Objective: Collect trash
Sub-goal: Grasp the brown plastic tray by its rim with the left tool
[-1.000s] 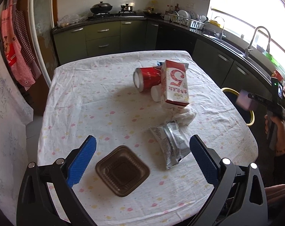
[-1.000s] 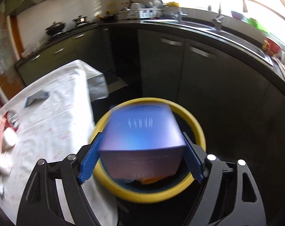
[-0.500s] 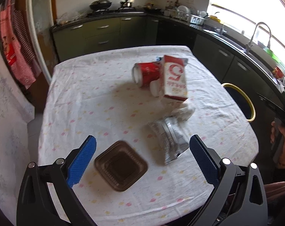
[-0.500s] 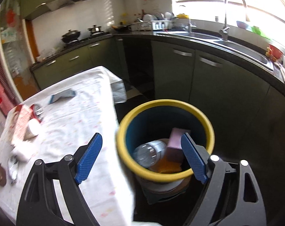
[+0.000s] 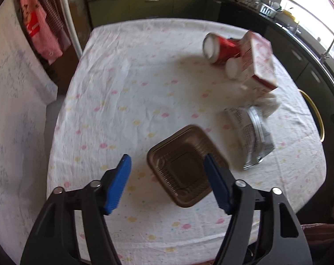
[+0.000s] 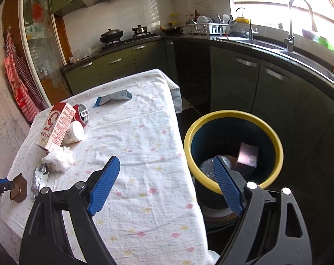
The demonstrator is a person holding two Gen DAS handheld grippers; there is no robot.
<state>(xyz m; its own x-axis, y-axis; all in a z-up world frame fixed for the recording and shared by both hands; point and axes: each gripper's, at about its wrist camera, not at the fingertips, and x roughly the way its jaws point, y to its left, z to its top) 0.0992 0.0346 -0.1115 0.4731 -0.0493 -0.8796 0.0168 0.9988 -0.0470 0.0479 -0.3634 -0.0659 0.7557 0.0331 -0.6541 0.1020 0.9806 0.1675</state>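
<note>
The left tool (image 5: 167, 172) pointed steeply down over the near part of the counter (image 5: 127, 92), which was covered by a white cloth with small coloured spots. Its jaws had just been closing and stood partly open around the brown plastic tray (image 5: 184, 167); the right pad overlapped the tray's right rim, while the left pad stood clear of the tray. Whether the right pad touched the rim could not be told. Nothing was gripped.

Beyond the tray lay a crumpled silver wrapper (image 5: 253, 137), a white tissue wad (image 5: 268, 103), a red-and-white carton (image 5: 259, 61), a small white bottle (image 5: 232, 68) and a red can (image 5: 220, 48) on its side. A blue packet (image 6: 112, 97) lay farther along the counter.

The right tool (image 6: 164, 185) was held with its jaws wide apart and empty, above the counter edge and the yellow-rimmed bin (image 6: 233, 117). The bin stood on the floor just beside the counter. Inside it lay a purple box (image 6: 247, 156) and a clear bottle (image 6: 206, 167), partly hidden by the right pad.
</note>
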